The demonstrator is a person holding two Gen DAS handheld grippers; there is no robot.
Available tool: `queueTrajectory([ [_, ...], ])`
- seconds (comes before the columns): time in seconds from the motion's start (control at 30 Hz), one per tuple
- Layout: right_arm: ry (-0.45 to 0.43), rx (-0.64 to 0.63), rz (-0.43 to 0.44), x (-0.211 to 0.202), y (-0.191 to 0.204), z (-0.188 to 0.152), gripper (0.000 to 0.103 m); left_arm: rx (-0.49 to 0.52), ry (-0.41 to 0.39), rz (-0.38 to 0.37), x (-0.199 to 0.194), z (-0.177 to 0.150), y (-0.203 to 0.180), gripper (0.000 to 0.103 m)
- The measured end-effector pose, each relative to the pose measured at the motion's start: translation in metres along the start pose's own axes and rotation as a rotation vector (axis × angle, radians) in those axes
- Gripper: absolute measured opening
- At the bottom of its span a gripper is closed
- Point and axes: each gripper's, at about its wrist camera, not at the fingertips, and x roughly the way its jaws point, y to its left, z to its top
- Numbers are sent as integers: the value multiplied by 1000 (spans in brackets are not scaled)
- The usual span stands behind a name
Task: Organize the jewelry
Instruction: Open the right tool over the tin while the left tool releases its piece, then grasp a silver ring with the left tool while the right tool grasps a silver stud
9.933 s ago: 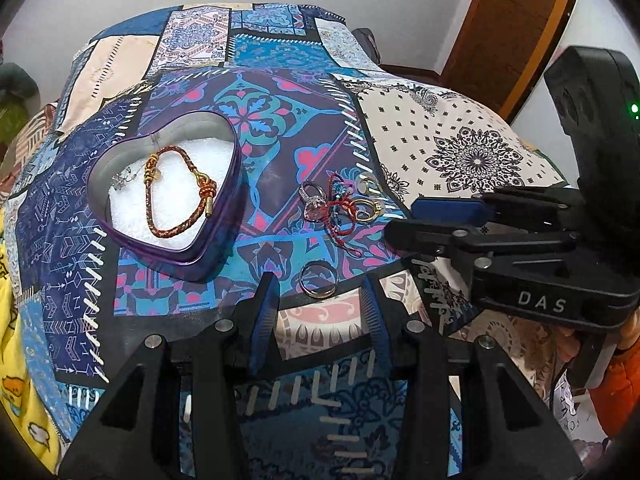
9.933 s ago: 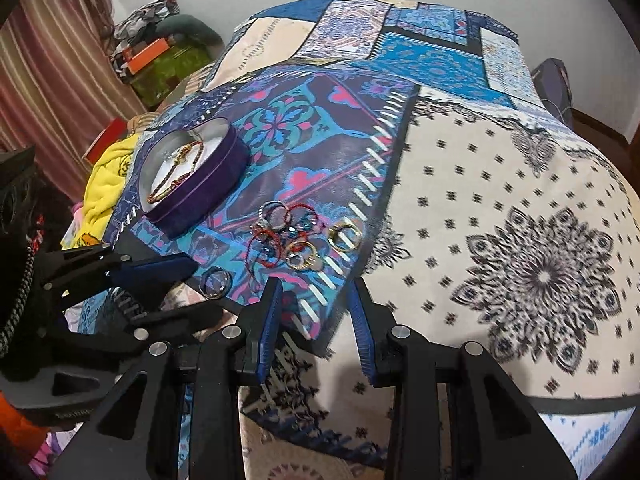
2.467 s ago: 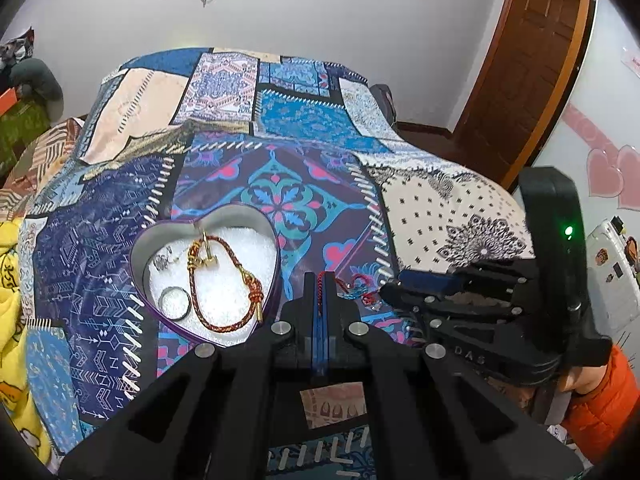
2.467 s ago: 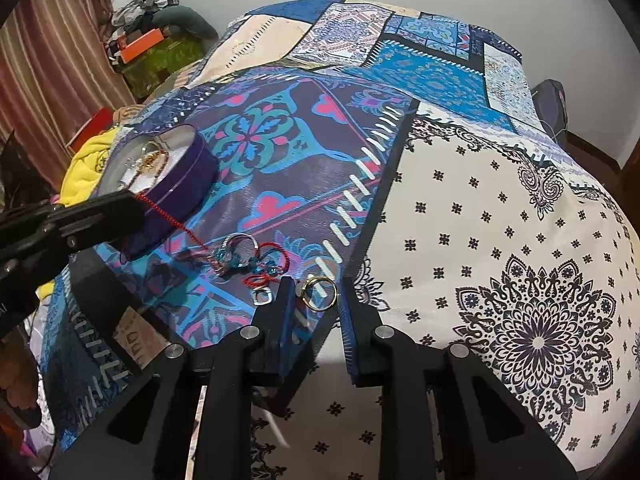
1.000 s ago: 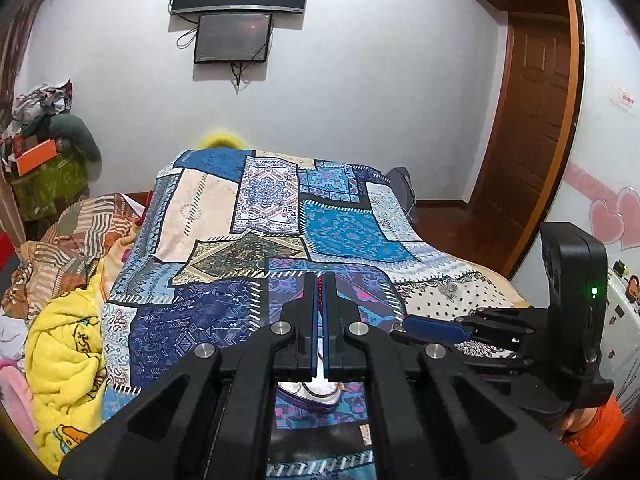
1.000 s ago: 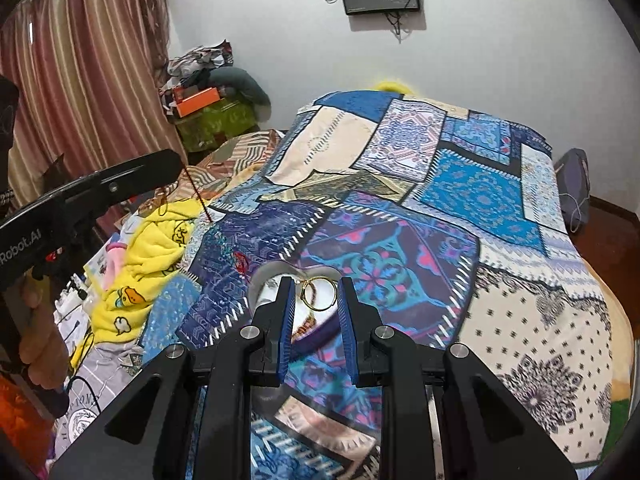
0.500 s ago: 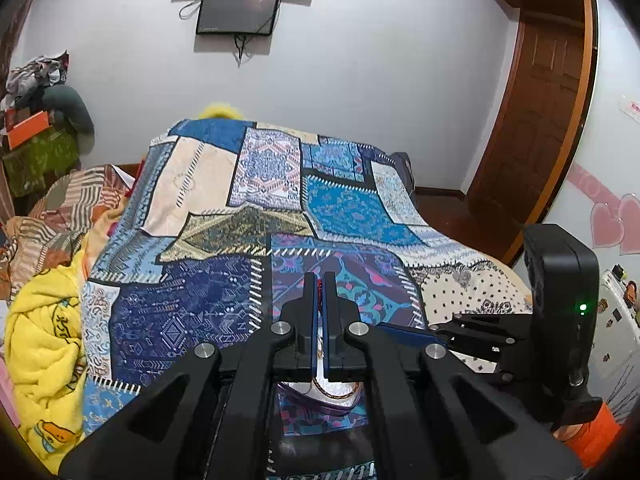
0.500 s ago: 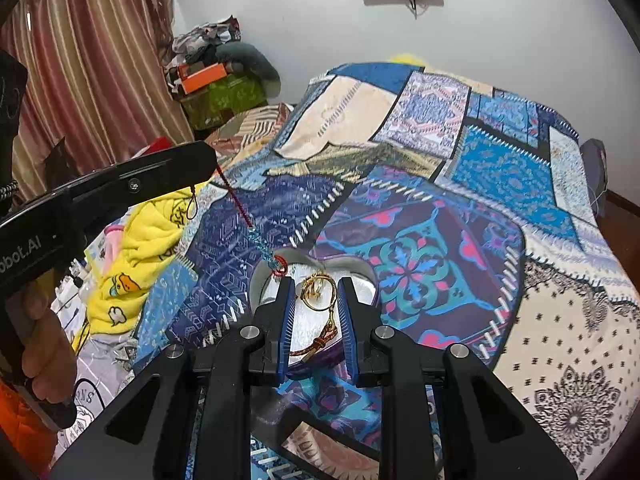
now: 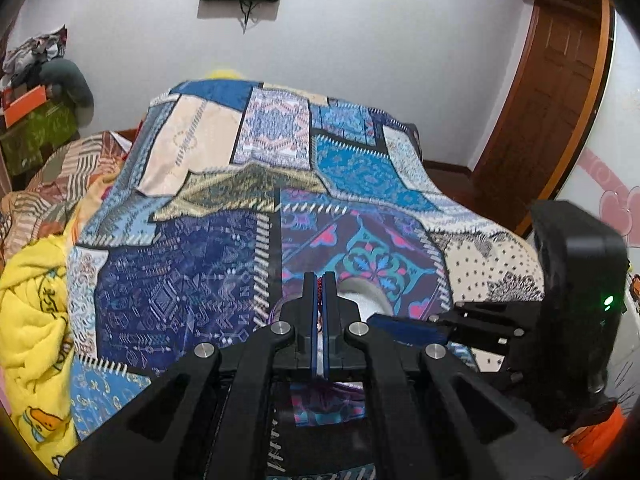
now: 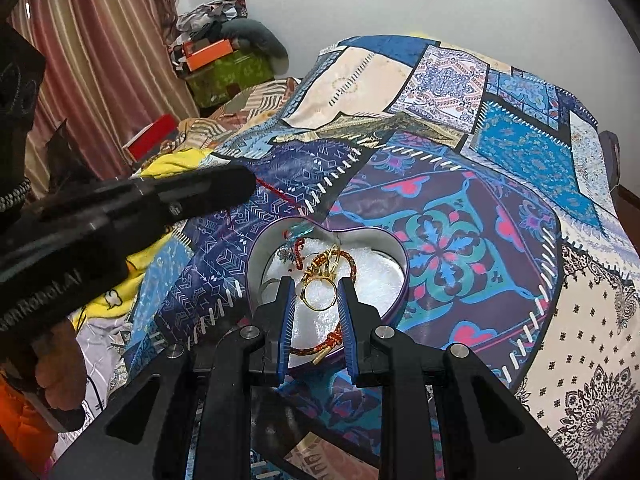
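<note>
A purple heart-shaped tin [image 10: 402, 280] with a white lining sits on the patchwork bedspread. It holds a red-and-gold braided bracelet [image 10: 320, 347] and small charms. My right gripper [image 10: 318, 293] is shut on a gold ring [image 10: 318, 294] and holds it just above the tin. My left gripper [image 9: 320, 280] is shut on a red cord necklace [image 9: 319, 286]; in the right wrist view the cord [image 10: 280, 194] runs from the left gripper down to its blue beads over the tin's far rim [image 10: 296, 230]. In the left wrist view the tin [image 9: 368, 294] is mostly hidden behind the fingers.
The patchwork bedspread [image 10: 460, 200] covers the bed. A yellow blanket [image 9: 28, 320] lies along the left edge. Boxes and clothes [image 10: 224, 60] are piled by the curtain. A wooden door [image 9: 552, 100] is at the right.
Both grippers have come down toward the tin. The necklace's lower end now reaches the tin's far rim, and the gold ring hangs closer over the lining.
</note>
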Motion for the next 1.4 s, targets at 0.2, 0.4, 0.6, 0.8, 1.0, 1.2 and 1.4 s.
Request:
queueTrajectory([
  [0.2, 12, -4, -9, 5, -1, -1, 20, -17, 52, -13, 11, -11, 7, 0],
  [0.4, 15, -21, -23, 6, 2, -1, 20, -12, 74, -13, 11, -17, 7, 0],
  [0.6, 25, 0, -32, 4, 2, 1, 21, 2, 82, 8, 6, -16, 6, 1],
  [0.8, 8, 0, -54, -10, 3, 3, 29, 17, 57, 30, -10, -10, 2, 13],
  [1.0, -21, -12, -82, -30, 4, 2, 30, 23, 30, 53, -26, -6, -4, 21],
  [1.2, -56, -3, -109, -55, -2, -1, 30, 42, 25, 50, -39, -6, -18, 21],
  [1.4, -84, 22, -154, -81, -20, -10, 30, 60, 34, 36, -41, -11, -39, 29],
])
